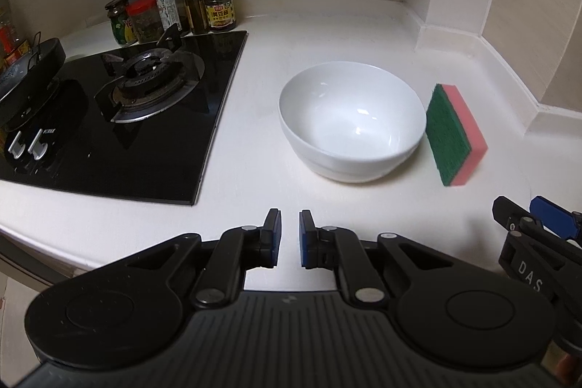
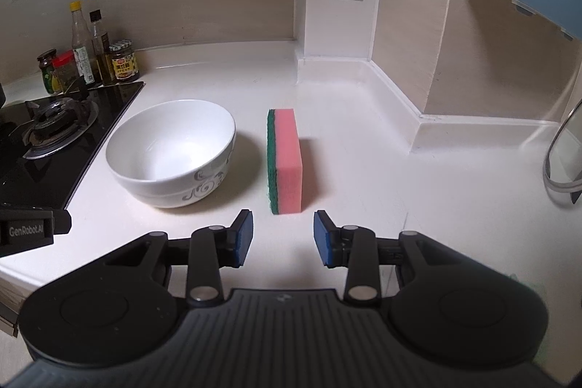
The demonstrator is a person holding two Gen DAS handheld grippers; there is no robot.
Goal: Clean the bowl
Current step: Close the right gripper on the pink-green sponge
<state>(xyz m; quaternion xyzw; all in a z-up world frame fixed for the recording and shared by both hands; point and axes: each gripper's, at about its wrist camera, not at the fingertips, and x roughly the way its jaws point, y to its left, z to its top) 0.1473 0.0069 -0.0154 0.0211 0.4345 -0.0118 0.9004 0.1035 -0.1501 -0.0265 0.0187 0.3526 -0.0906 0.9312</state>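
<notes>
A white bowl stands upright and empty on the white counter; it also shows in the right wrist view with a grey swirl pattern. A pink sponge with a green scouring side stands on its edge right of the bowl, also seen in the right wrist view. My left gripper is near the counter's front, short of the bowl, jaws nearly together with a small gap, holding nothing. My right gripper is open and empty, lined up just in front of the sponge.
A black gas hob lies left of the bowl, with a dark pan at its far left. Sauce bottles and jars stand behind the hob. A wall pillar with vents rises behind the sponge. A curved metal rim is at right.
</notes>
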